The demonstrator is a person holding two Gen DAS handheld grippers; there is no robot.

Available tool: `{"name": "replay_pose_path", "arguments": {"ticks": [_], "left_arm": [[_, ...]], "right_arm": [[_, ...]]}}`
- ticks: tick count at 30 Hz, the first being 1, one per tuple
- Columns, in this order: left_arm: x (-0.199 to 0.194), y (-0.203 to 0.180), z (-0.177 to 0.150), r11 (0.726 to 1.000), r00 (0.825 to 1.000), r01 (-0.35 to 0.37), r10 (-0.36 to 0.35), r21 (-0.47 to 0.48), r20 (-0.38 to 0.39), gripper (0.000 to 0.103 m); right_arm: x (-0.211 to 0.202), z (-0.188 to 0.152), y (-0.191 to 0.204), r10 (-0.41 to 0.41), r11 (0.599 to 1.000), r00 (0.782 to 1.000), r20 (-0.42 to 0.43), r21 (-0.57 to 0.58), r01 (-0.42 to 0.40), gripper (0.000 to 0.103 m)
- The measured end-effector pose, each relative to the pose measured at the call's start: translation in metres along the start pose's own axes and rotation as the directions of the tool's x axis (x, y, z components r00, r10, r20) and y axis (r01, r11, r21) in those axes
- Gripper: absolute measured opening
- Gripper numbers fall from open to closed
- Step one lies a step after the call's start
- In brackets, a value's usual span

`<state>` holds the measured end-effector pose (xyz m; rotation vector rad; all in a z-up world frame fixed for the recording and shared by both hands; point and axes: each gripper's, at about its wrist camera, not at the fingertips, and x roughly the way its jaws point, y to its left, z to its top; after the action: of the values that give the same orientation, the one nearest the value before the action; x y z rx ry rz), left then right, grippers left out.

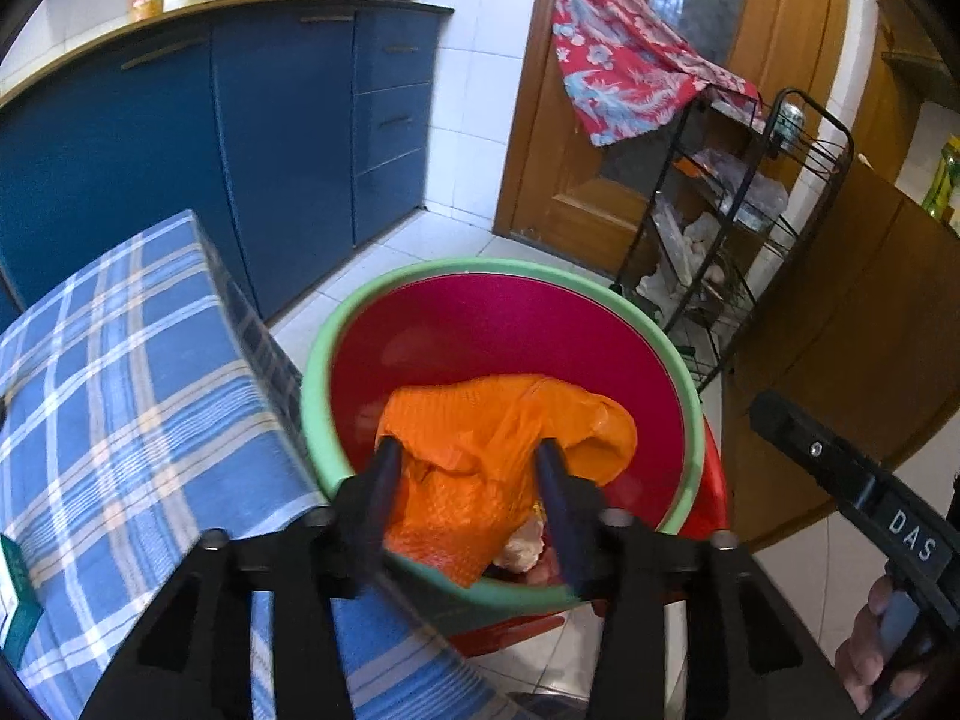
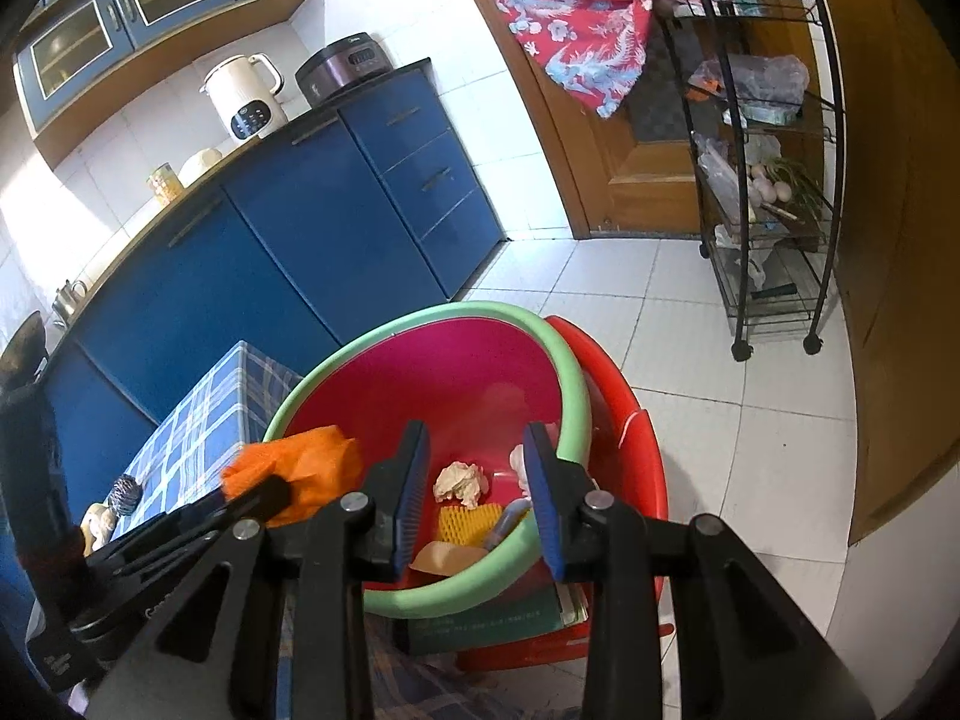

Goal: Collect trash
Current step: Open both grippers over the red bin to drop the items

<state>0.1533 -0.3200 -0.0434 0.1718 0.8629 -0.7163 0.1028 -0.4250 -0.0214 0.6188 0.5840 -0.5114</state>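
Note:
A pink basin with a green rim (image 1: 318, 372) (image 2: 577, 372) sits on a red plastic stool (image 2: 636, 456) beside a table with a blue plaid cloth (image 1: 120, 390). My left gripper (image 1: 468, 447) (image 2: 264, 489) hangs over the basin's near side, jaws apart, and an orange plastic bag (image 1: 480, 420) (image 2: 312, 462) lies loosely between them. My right gripper (image 2: 476, 429) is open and holds nothing above the basin; its body (image 1: 840, 474) shows at the right. In the basin lie crumpled paper (image 2: 461, 482), a yellow foam net (image 2: 465, 525) and a brown scrap (image 2: 447, 558).
Blue cabinets (image 1: 282, 138) stand behind the table. A black wire cart (image 2: 774, 180) stands by a wooden door (image 1: 576, 204) hung with a red floral cloth (image 2: 576, 18). A green book (image 2: 492, 618) lies under the basin. A steel scrubber (image 2: 126, 492) is on the table.

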Motion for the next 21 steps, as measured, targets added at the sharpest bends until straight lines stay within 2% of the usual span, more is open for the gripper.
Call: {"name": "replay_pose_path", "arguments": {"ticks": [5, 12, 17, 21], "left_arm": [[-0.004, -0.002, 0.003, 1.000, 1.000, -0.002, 0.002, 0.011, 0.008, 0.053], [-0.022, 0.016, 0.004, 1.000, 1.000, -0.016, 0.016, -0.015, 0.027, 0.053], [-0.040, 0.035, -0.001, 0.998, 0.998, -0.047, 0.048, -0.033, 0.037, 0.053], [-0.054, 0.056, -0.009, 0.994, 0.994, -0.095, 0.097, -0.053, 0.042, 0.053]], "right_arm": [[0.000, -0.002, -0.003, -0.001, 1.000, 1.000, -0.006, 0.009, 0.001, 0.035], [-0.005, -0.005, 0.002, 0.017, 1.000, 1.000, -0.014, -0.002, -0.017, 0.035], [-0.011, -0.011, 0.014, 0.048, 0.999, 0.999, -0.023, -0.018, -0.049, 0.041], [-0.014, -0.017, 0.025, 0.082, 0.996, 0.996, -0.039, -0.033, -0.084, 0.041]]}}
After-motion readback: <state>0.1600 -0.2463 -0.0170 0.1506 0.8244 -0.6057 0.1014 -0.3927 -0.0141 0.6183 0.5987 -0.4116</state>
